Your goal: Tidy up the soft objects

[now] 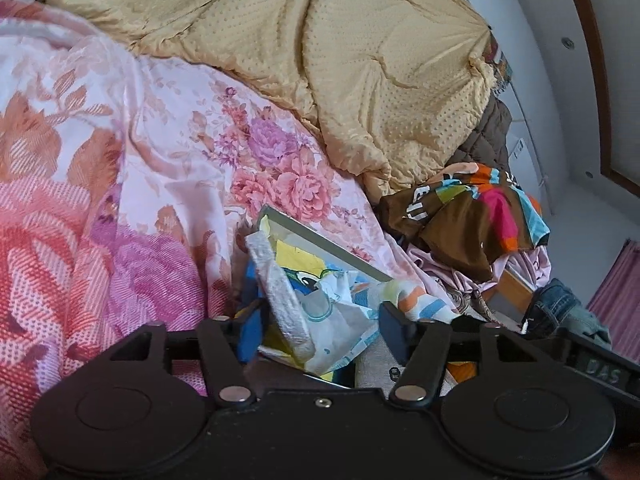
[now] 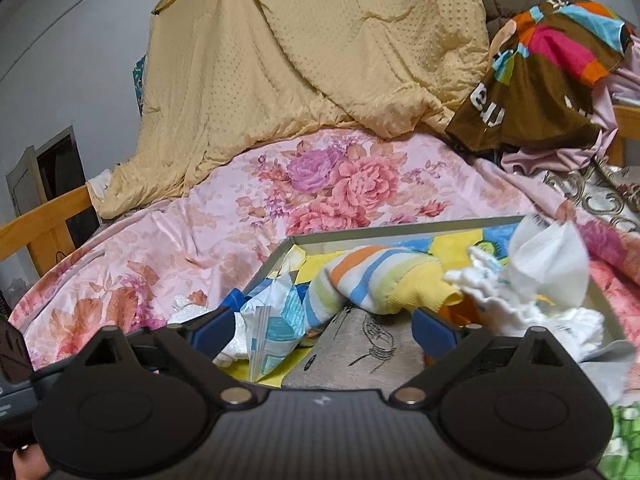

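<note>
Left wrist view: our left tongs (image 1: pixel 320 330) gape wide, gripping nothing, around white cloths (image 1: pixel 288 304) in the tray (image 1: pixel 320 236) on the bed; the tray's near end is hidden.

Right wrist view: our right tongs (image 2: pixel 324 330) stand wide apart, empty; the striped sock (image 2: pixel 360 280) lies across the tray, its long axis left to right, yellow end pointing right.

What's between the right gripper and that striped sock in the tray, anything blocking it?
Nothing visible blocks it. The right gripper is open just short of the striped sock, which lies on top in the tray. A crumpled wrapper sits beside its left finger, off the direct line.
</note>
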Demonstrator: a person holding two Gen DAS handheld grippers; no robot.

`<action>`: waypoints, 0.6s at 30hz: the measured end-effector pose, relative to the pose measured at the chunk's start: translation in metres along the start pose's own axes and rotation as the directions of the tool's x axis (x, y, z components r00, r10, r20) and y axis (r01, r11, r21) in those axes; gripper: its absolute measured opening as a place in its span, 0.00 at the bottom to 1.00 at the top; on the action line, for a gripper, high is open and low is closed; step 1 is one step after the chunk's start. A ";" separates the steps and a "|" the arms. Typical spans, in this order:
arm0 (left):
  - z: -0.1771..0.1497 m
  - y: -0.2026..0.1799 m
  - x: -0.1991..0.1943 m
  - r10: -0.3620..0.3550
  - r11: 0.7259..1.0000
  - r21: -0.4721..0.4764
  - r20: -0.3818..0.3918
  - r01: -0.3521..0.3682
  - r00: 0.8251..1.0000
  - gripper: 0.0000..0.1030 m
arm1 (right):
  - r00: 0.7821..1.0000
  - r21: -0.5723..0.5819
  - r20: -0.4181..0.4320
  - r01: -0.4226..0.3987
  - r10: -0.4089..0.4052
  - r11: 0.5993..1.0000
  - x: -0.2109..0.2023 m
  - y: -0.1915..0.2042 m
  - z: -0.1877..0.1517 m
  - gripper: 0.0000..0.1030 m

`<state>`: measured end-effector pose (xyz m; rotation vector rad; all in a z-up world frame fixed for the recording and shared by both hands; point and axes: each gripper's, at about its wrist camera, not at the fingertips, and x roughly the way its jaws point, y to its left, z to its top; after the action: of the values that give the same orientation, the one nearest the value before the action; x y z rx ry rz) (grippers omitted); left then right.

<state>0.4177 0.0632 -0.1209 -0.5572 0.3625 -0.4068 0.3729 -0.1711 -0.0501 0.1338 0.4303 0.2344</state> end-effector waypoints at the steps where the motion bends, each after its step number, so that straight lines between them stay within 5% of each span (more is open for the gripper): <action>1: 0.001 -0.004 0.000 0.010 1.000 0.020 -0.003 -0.010 1.000 0.71 | 1.000 -0.003 0.006 0.001 -0.001 1.000 -0.005 -0.001 0.001 0.96; 4: 0.002 -0.017 -0.002 0.122 0.990 0.073 0.016 -0.123 0.992 0.95 | 1.000 -0.004 0.021 0.002 -0.002 1.000 -0.018 -0.004 0.003 0.97; 6: 0.006 -0.022 -0.004 0.194 0.978 0.074 0.025 -0.195 0.981 0.95 | 1.000 -0.002 0.026 0.006 -0.006 1.000 -0.024 -0.007 0.005 0.98; 11: 0.018 -0.023 -0.014 0.212 0.977 -0.011 0.023 -0.212 0.977 0.95 | 0.999 0.013 0.047 0.015 -0.016 1.000 -0.040 -0.014 0.009 0.98; 18: 0.028 -0.061 -0.041 0.225 0.967 0.114 0.044 -0.229 0.973 0.96 | 0.996 0.023 0.089 -0.001 -0.001 1.000 -0.067 -0.020 0.020 0.98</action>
<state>0.3780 0.0469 -0.0553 -0.4000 0.3657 -0.1965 0.3259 -0.2085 -0.0088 0.1658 0.3445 0.2229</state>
